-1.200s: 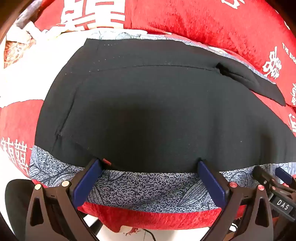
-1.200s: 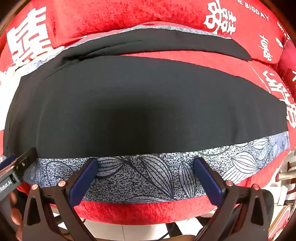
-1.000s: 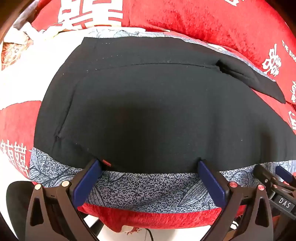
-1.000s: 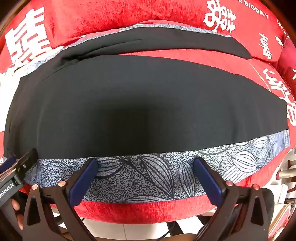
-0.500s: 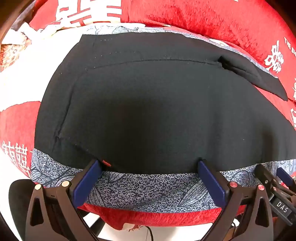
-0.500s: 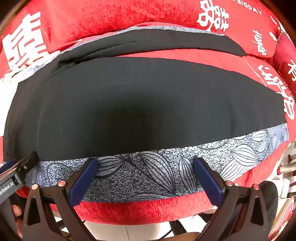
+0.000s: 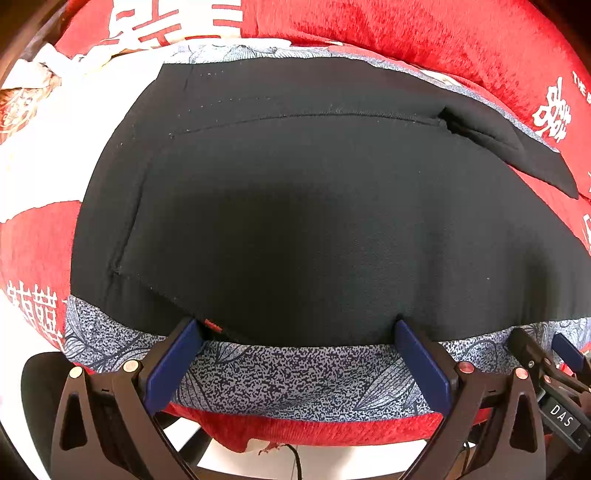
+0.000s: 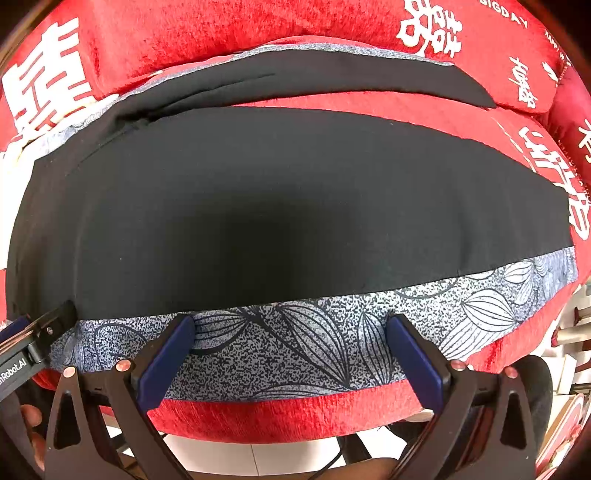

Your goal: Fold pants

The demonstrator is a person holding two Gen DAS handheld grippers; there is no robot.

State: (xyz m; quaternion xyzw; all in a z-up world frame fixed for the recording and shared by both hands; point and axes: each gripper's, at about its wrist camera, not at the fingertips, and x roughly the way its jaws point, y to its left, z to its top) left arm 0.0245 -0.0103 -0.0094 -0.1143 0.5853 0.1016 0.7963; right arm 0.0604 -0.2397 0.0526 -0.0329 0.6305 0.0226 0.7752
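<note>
Black pants (image 7: pixel 314 221) spread flat on patterned cover (image 7: pixel 295 373), near hem at 6 o'clock. Left gripper (image 7: pixel 295 332) jaws wide apart, tips touching hem. Right gripper (image 8: pixel 291 328) jaws apart, just short. Likely staged for near-edge grasp, folding toward 12 o'clock.

Ahead of both sets of spread fingers (image 7: pixel 173 358) the black pants (image 7: pixel 314 221) lie flat, leaving open room above. Beyond them, red cushions (image 8: pixel 221 33) rise as a wall. The grey leaf-print strip (image 8: pixel 314 343) between the right fingers (image 8: pixel 162 358) is bare. The other gripper crowds each outer side.
</note>
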